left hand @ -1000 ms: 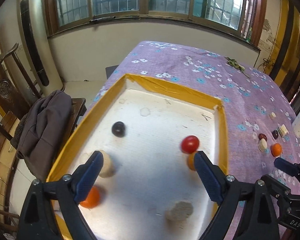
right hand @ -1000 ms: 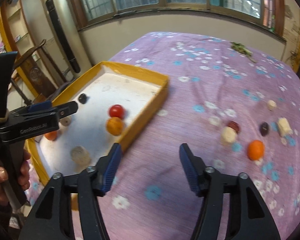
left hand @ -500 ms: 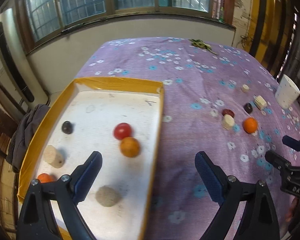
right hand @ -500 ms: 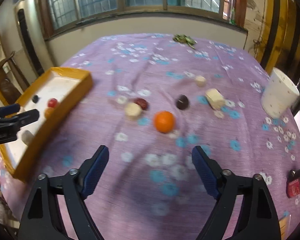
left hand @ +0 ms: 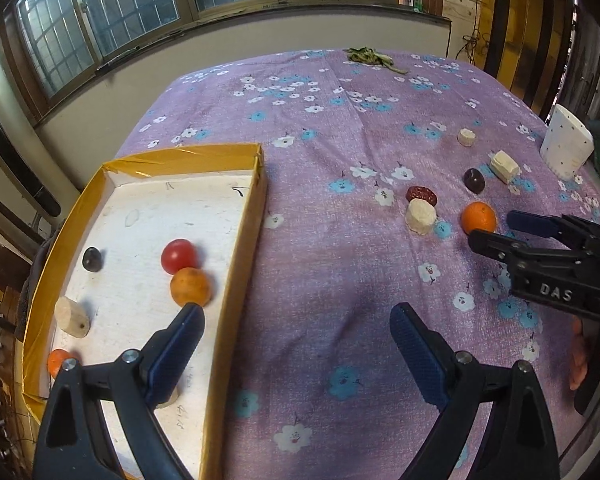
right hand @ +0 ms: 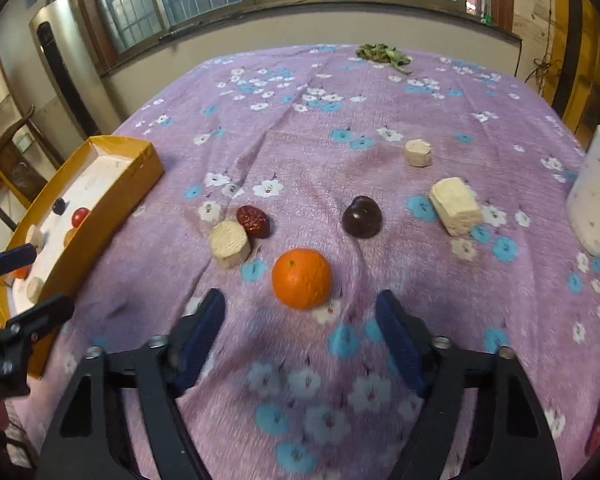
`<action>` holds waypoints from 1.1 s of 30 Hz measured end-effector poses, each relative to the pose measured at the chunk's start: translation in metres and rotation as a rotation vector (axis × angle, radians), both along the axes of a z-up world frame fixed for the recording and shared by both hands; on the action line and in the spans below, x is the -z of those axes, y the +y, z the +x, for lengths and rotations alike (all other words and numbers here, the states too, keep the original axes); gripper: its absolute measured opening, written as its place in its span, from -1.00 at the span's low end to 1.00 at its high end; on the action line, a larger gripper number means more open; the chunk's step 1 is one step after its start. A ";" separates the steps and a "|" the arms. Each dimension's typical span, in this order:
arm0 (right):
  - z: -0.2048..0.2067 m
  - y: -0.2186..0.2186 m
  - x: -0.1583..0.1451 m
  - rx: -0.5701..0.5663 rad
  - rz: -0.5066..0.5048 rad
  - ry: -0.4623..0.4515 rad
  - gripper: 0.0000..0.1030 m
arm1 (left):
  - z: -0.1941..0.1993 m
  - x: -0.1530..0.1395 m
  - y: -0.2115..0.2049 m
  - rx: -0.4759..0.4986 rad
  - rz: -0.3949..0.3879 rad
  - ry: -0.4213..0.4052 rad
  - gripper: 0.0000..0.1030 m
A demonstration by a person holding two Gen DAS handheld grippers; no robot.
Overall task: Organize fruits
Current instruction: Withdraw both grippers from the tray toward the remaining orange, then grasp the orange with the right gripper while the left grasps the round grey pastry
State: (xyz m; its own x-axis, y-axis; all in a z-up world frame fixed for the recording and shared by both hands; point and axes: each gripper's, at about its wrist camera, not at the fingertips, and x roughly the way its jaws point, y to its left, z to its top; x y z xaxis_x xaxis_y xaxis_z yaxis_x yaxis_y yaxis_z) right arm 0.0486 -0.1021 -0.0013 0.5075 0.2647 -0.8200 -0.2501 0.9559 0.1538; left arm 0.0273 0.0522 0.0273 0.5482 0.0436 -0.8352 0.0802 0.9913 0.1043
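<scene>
Change since a second ago: both grippers have swung away from the yellow tray [left hand: 242, 240] toward the loose items on the purple floral cloth [right hand: 300, 128].

Right gripper [right hand: 300, 320]: jaws spread wide, empty, hovering just short of the orange [right hand: 301, 278], which lies on the cloth in line with the gap.

Left gripper [left hand: 296, 328]: jaws spread wide, empty, one finger over the tray's near corner, the other over the cloth.

Loose on cloth: pale round slice [right hand: 230, 243] touching a wrinkled red date [right hand: 253, 221]; dark plum-like fruit [right hand: 361, 217]; pale block [right hand: 456, 206]; small pale chunk [right hand: 418, 153]; white cup [right hand: 596, 196] at the right edge.

In tray: red tomato [left hand: 178, 256] touching a second orange [left hand: 191, 287]; small dark fruit [left hand: 92, 259]; pale slice [left hand: 71, 316]; an orange piece [left hand: 58, 361] at the near wall, possibly another fruit, partly hidden.
</scene>
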 end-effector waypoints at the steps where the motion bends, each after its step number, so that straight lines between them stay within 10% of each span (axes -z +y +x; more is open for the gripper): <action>1: 0.004 0.000 0.003 -0.007 0.014 0.015 0.07 | 0.002 0.001 -0.003 0.001 0.002 0.003 0.85; 6: 0.006 -0.003 0.005 -0.039 0.018 0.010 -0.35 | 0.021 0.007 -0.024 0.023 -0.005 0.018 0.85; 15: -0.015 -0.038 -0.007 0.013 -0.007 -0.028 -0.34 | 0.063 0.022 -0.072 0.093 -0.073 0.028 0.81; 21: -0.024 -0.052 -0.009 0.031 0.010 -0.030 -0.34 | 0.081 0.043 -0.088 0.121 -0.109 0.087 -0.30; 33: -0.039 -0.040 -0.019 0.052 0.023 -0.051 -0.34 | 0.050 0.021 -0.057 0.138 -0.224 0.041 -0.40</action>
